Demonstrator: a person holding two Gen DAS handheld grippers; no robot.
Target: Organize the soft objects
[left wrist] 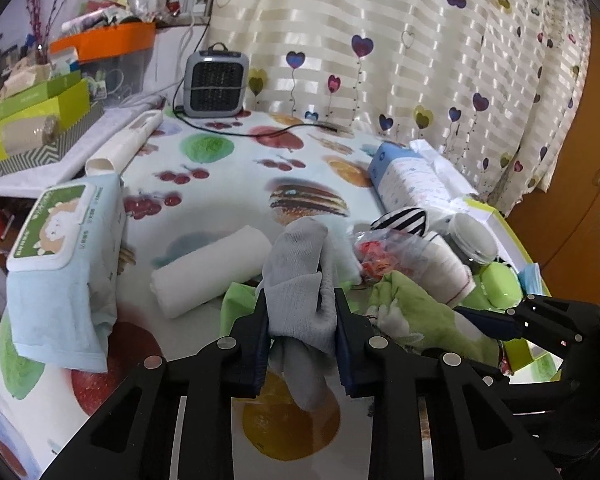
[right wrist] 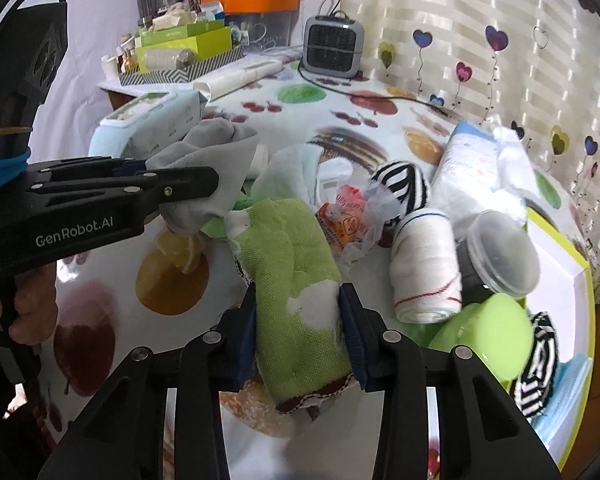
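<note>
While clamped, left gripper (left wrist: 302, 312) pinching limp ribbed grey sock (left wrist: 300, 280), right gripper (right wrist: 298, 312) squeezing nubby green sock (right wrist: 296, 280)

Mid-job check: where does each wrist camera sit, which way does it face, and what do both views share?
Left wrist: on the left gripper, looking down over its fingers at the grey sock they pinch; right gripper at right.
Right wrist: on the right gripper, fingers pinching the green sock; a hand at left.
Shared: heater, both socks.

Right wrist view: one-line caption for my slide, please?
Right gripper shut on a green sock while the left gripper pinches a grey sock above the fruit-print tablecloth.
</note>
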